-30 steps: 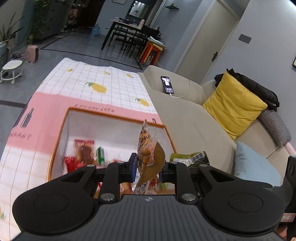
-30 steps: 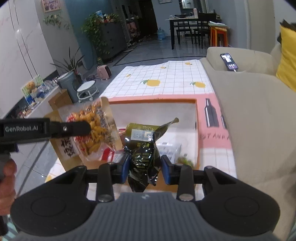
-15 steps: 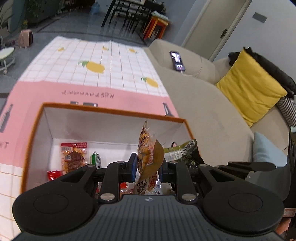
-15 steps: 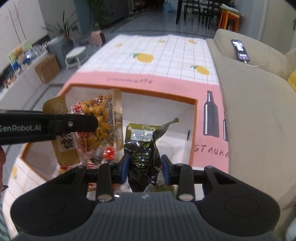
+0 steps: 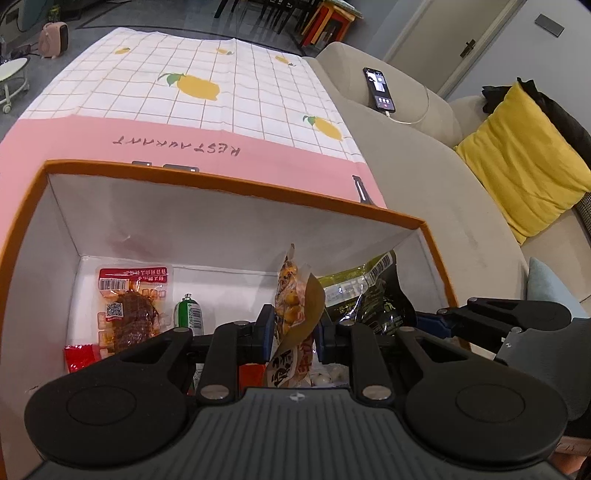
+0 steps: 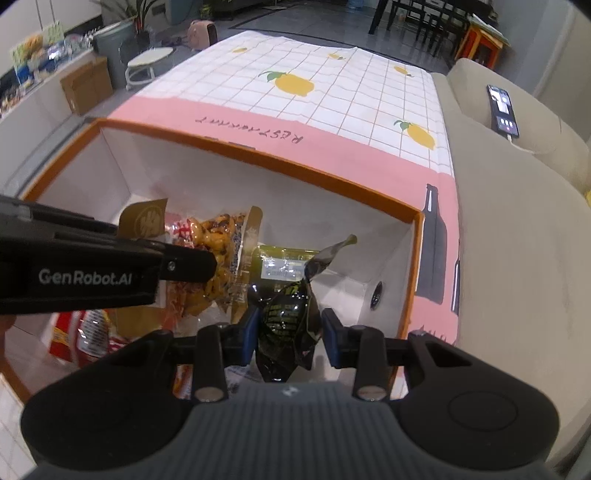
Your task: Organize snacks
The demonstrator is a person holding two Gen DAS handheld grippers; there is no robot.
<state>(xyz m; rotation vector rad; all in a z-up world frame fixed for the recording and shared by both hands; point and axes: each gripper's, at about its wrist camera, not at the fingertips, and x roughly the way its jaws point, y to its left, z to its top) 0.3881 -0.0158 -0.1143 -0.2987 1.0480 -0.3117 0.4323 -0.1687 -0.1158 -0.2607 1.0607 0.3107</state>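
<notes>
An orange-rimmed white box (image 5: 229, 186) (image 6: 258, 157) stands on the tablecloth, seen from above in both wrist views. My left gripper (image 5: 293, 334) is shut on a clear packet of orange-brown snacks (image 5: 291, 295) (image 6: 214, 243) and holds it inside the box mouth. My right gripper (image 6: 290, 330) is shut on a crumpled dark green-black packet (image 6: 288, 314) (image 5: 380, 310), just right of the left one (image 6: 184, 264). On the box floor lie a red-labelled meat packet (image 5: 127, 295), a small green sausage (image 5: 189, 312) and red wrappers (image 5: 81, 356).
The box rests on a pink and white lemon-print tablecloth (image 5: 207, 88). A beige sofa (image 5: 436, 192) runs along the right, with a phone (image 5: 378, 88) on its arm and a yellow cushion (image 5: 524, 162). A stool and pink heater (image 6: 201, 31) stand on the floor beyond.
Both grippers have come down and forward over the box with their packets still held. The box now fills the lower half of each view, and the two packets hang inside its walls.
</notes>
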